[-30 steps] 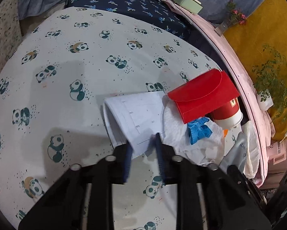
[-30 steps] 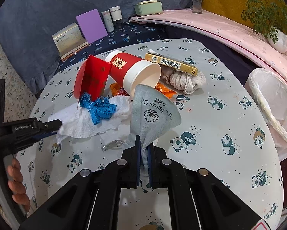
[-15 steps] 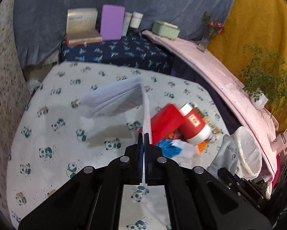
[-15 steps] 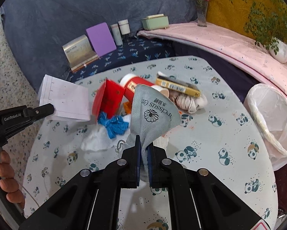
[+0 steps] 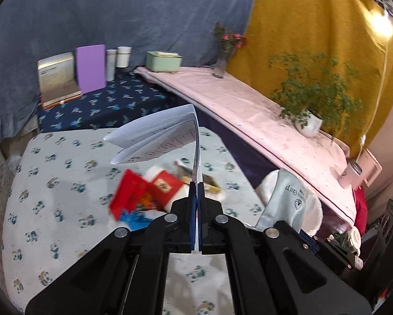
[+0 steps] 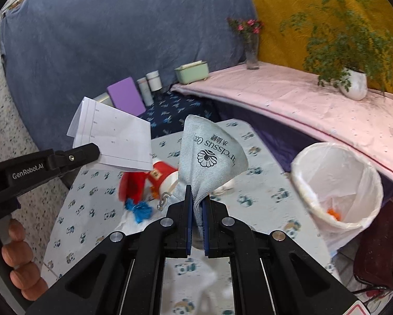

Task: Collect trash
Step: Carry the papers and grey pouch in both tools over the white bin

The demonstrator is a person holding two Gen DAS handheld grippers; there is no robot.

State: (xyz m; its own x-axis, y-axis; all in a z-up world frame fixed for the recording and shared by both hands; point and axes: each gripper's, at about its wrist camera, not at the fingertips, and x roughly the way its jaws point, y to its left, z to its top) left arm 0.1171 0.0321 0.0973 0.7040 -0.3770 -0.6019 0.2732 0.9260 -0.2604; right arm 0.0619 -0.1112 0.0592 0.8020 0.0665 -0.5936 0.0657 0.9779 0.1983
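My left gripper [image 5: 197,183] is shut on a folded white paper [image 5: 159,136] and holds it high above the panda-print table [image 5: 52,210]; the paper also shows in the right wrist view [image 6: 117,139]. My right gripper [image 6: 196,194] is shut on a grey-blue cloth [image 6: 212,155] with printed lettering, held above the table; the cloth also shows in the left wrist view [image 5: 288,199]. On the table lie a red paper cup [image 6: 164,174], a red card [image 6: 132,183], a blue scrap [image 6: 141,210] and white tissue. A white-lined bin [image 6: 338,183] stands to the right.
A pink-covered shelf [image 6: 301,102] with a potted plant [image 6: 354,84] and a flower vase [image 6: 251,55] runs behind the bin. A dark blue bench holds a purple book [image 6: 125,97], jars and a green box [image 6: 192,72]. A yellow packet lies on the table [image 5: 209,181].
My left gripper closed on the paper and lifted it off the table. Both grippers rose and swung right, toward the bin, the right one still holding the cloth.
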